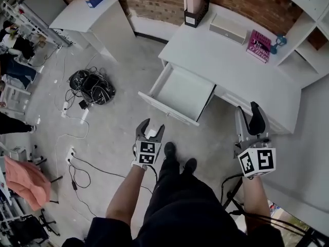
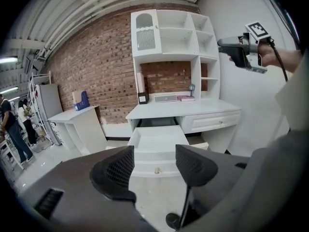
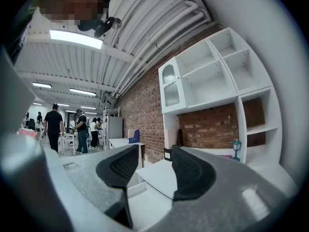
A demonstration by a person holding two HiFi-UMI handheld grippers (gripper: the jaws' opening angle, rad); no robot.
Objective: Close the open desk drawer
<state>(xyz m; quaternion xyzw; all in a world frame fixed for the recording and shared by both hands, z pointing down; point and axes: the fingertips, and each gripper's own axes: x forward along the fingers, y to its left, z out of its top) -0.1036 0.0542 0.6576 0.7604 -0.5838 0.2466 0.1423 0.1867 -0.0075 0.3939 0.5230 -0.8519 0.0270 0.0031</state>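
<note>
Drawer [image 2: 157, 146] front shows between the wide, empty jaws of the left gripper [image 2: 153, 161], not touching; right gripper [image 1: 252, 112] jaws also parted, empty. It hangs open under the surface [image 1: 231, 60], frame centre. An off-centre push may skew and jam it

The white desk [image 1: 226, 60] carries a black file holder [image 1: 197, 4], a white box [image 1: 227, 29] and a pink book [image 1: 258, 46].

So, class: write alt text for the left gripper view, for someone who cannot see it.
The left gripper, open and empty, points at a white desk whose drawer is pulled out. The right gripper is raised at upper right.
</note>
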